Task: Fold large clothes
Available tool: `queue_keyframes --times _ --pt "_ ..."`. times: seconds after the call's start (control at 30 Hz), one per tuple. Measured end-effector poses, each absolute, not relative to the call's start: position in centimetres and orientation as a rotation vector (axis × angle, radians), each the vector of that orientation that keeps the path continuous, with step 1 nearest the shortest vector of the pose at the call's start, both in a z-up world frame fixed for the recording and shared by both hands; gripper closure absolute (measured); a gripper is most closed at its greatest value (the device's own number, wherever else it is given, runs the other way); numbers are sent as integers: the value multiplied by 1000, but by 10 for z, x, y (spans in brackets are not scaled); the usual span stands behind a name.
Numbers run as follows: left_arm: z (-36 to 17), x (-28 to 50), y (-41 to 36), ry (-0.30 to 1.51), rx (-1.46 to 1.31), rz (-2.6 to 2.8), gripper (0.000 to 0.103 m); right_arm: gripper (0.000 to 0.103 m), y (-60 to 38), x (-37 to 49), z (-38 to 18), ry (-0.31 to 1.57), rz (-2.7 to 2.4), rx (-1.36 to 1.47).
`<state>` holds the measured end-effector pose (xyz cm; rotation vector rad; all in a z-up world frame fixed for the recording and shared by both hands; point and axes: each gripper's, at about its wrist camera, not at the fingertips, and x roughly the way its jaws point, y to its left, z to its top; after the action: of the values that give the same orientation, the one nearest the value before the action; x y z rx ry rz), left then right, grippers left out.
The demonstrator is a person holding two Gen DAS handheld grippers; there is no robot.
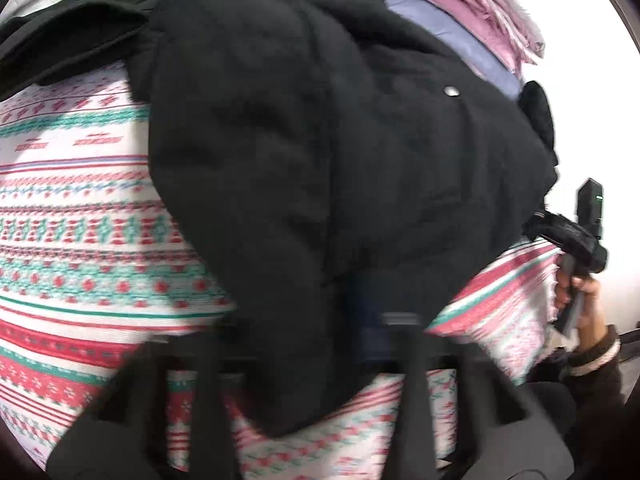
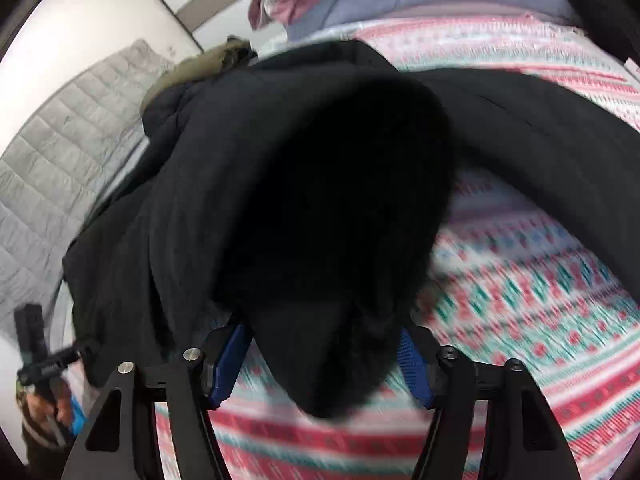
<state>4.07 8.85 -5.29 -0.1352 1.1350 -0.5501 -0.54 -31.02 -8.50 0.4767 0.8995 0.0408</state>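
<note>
A large black coat [image 1: 320, 140] with a silver snap button [image 1: 452, 91] lies over a patterned red, green and white bedspread [image 1: 72, 208]. My left gripper [image 1: 352, 320] is shut on a fold of the coat, its fingertips hidden by the cloth. In the right wrist view the black coat [image 2: 320, 208] hangs between the blue pads [image 2: 414, 360] of my right gripper [image 2: 320, 356], which grips the cloth. The right gripper also shows at the right edge of the left wrist view [image 1: 576, 236].
Folded pink and lilac bedding [image 1: 460, 12] is stacked at the far end of the bed. A grey quilted mattress cover [image 2: 52, 168] lies to the left of the bed, with a fur-trimmed hood [image 2: 192, 68] at the coat's far end. A white wall [image 1: 592, 80] is on the right.
</note>
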Motion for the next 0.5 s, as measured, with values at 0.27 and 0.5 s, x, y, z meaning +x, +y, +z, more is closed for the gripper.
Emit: queue_keyframes --times 0.27,0.5 --pt "86 31 128 817 -370 -592 94 94 -296 -10 46 701 -19 284" --pt "184 -1 199 640 -386 -442 94 94 -265 -72 152 522 -77 1"
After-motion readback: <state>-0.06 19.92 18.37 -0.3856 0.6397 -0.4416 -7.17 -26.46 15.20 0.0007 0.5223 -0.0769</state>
